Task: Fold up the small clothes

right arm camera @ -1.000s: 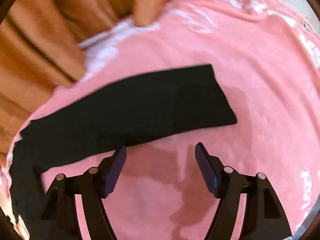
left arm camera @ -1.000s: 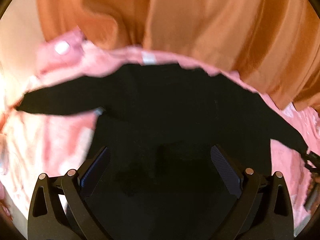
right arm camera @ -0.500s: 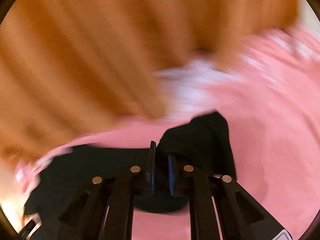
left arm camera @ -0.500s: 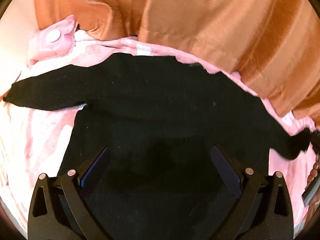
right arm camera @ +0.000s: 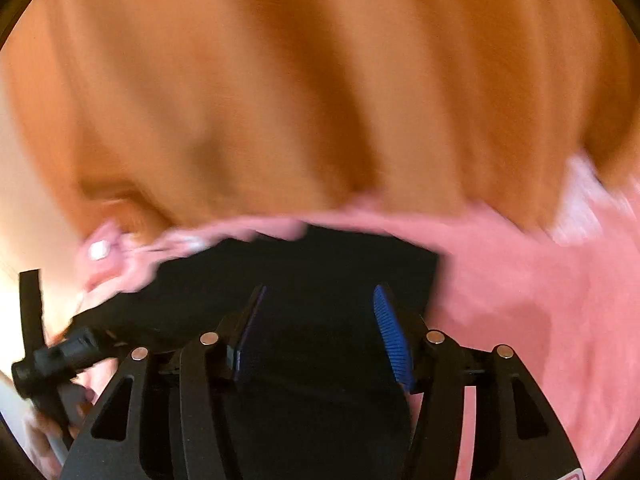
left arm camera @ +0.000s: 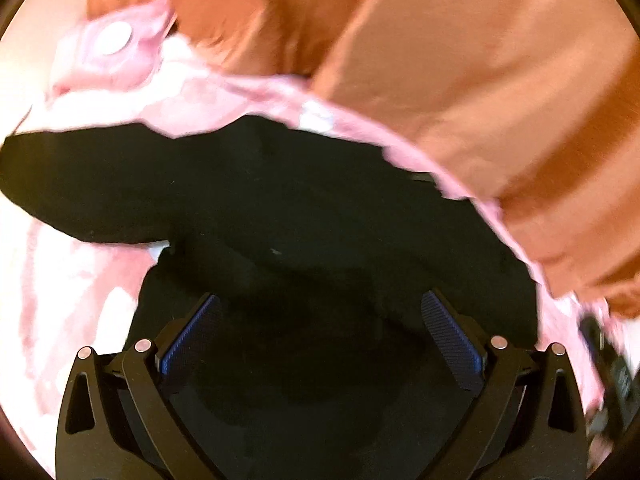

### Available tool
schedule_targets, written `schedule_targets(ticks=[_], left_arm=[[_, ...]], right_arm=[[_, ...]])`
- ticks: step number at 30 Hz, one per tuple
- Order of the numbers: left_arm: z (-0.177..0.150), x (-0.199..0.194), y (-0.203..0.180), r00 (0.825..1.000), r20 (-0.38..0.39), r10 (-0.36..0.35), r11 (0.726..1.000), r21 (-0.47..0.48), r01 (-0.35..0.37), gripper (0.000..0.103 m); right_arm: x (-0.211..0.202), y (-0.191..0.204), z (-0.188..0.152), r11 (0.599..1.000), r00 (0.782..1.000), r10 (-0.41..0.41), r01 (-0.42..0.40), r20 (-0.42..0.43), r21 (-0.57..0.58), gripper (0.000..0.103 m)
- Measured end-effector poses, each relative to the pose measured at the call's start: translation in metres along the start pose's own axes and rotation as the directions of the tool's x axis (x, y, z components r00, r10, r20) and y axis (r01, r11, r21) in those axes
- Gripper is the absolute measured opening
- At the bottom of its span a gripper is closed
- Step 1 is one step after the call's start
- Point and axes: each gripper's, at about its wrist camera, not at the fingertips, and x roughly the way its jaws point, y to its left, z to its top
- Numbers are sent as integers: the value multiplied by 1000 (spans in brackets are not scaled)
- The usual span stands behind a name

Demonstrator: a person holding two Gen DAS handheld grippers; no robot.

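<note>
1. Pink bedsheet point(left arm camera: 80, 292): covers the surface at far left of the left wrist view, creased, with pale washed-out patches.
2. Pink pouch with a white round disc point(left arm camera: 114, 36): upper left, at the sheet's far edge, against the curtain.
3. Black garment point(left arm camera: 320, 208): long-sleeved top, spread flat on the sheet. One sleeve point(left arm camera: 80, 192) extends to the left edge of the view; the body fills the centre beneath the tool.
4. Left gripper point(left arm camera: 320, 332): released, fingers wide apart, blue pads point(left arm camera: 188, 336) facing inward over the garment's body; grasping nothing.
5. Orange curtain point(left arm camera: 480, 80): hangs in folds behind the sheet, upper right.
6. Right wrist view, blurred: part of the other tool's black frame point(right arm camera: 52, 356) shows at far left.
7. Right gripper point(right arm camera: 320, 320): released, fingers parted, over a folded-in black panel of the garment point(right arm camera: 320, 272); nothing between the pads. Whether the tips touch the cloth cannot be told.
8. Pink sheet point(right arm camera: 540, 300): bare at right.
</note>
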Motion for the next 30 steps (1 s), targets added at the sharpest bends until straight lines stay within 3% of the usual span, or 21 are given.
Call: schedule_targets(ticks=[2, 4, 6, 10, 13, 15, 16, 17, 18, 21, 25, 30], left_arm=[[5, 24, 16, 998, -56, 15, 997, -76, -20, 98], [5, 37, 29, 996, -86, -25, 986, -168, 10, 98], [8, 36, 34, 998, -41, -54, 970, -241, 43, 97], [12, 39, 18, 990, -12, -143, 969, -207, 137, 78], [9, 50, 4, 993, -35, -109, 987, -122, 104, 66], [10, 55, -1, 996, -26, -83, 993, -81, 80, 53], [11, 56, -3, 997, -24, -78, 995, -65, 76, 38], [14, 57, -3, 997, -26, -78, 996, -53, 76, 14], [18, 57, -2, 991, -35, -131, 991, -45, 129, 5], [28, 44, 9, 983, 8, -183, 980, -79, 183, 4], [42, 26, 28, 981, 78, -180, 974, -129, 189, 4], [38, 35, 44, 989, 33, -143, 978, -149, 146, 4]], right_arm=[[6, -30, -14, 996, 996, -41, 47, -74, 79, 55], [19, -46, -21, 991, 990, -36, 52, -133, 121, 55], [35, -48, -26, 992, 987, -38, 57, -159, 113, 55], [54, -46, -31, 991, 980, -21, 46, -199, 123, 55], [53, -49, -30, 993, 979, -14, 38, -206, 114, 55], [54, -47, -32, 996, 979, -20, 38, -203, 87, 55], [54, -47, -34, 996, 978, -20, 37, -206, 77, 55], [55, -47, -36, 997, 977, -15, 30, -213, 70, 56], [56, -45, -39, 998, 975, -6, 19, -221, 59, 57], [54, -39, -45, 1000, 973, 0, 6, -231, 28, 58], [54, -38, -39, 999, 979, 7, 1, -206, 36, 57], [66, -50, -29, 987, 979, 59, -28, -193, 158, 57]])
